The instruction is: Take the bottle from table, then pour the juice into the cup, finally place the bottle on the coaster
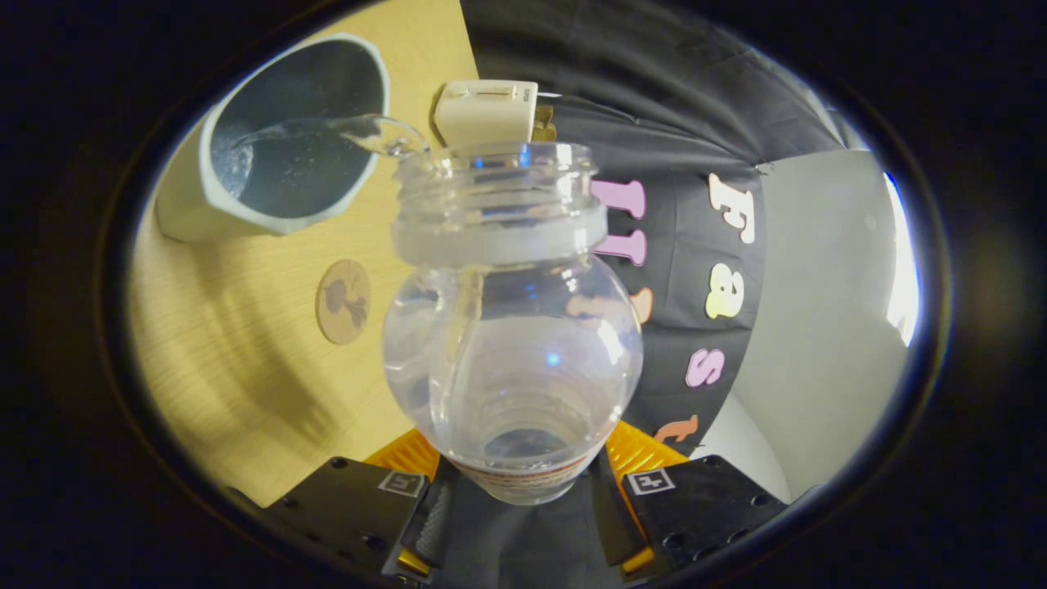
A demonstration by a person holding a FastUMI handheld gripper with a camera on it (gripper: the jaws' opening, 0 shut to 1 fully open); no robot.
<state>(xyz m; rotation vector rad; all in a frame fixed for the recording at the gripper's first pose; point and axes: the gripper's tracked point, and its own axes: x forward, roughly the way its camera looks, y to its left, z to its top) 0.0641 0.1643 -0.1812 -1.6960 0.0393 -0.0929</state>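
The bottle (511,327) sits between the two fingers of the gripper (523,491), both pressing its lower body, its open mouth pointing away from them; the view is rolled, so the table (237,384) stands on the left side; the cup (278,139) rests on the table just beyond the mouth, liquid running into it; the coaster (343,301) lies on the table beside the bottle's neck, nearer the fingers than the cup; a small box (487,110) sits just beyond the mouth.

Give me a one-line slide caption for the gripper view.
Fingers clamp a clear plastic bottle, tilted so clear liquid streams into the white cup; round brown coaster waits on the wooden table.
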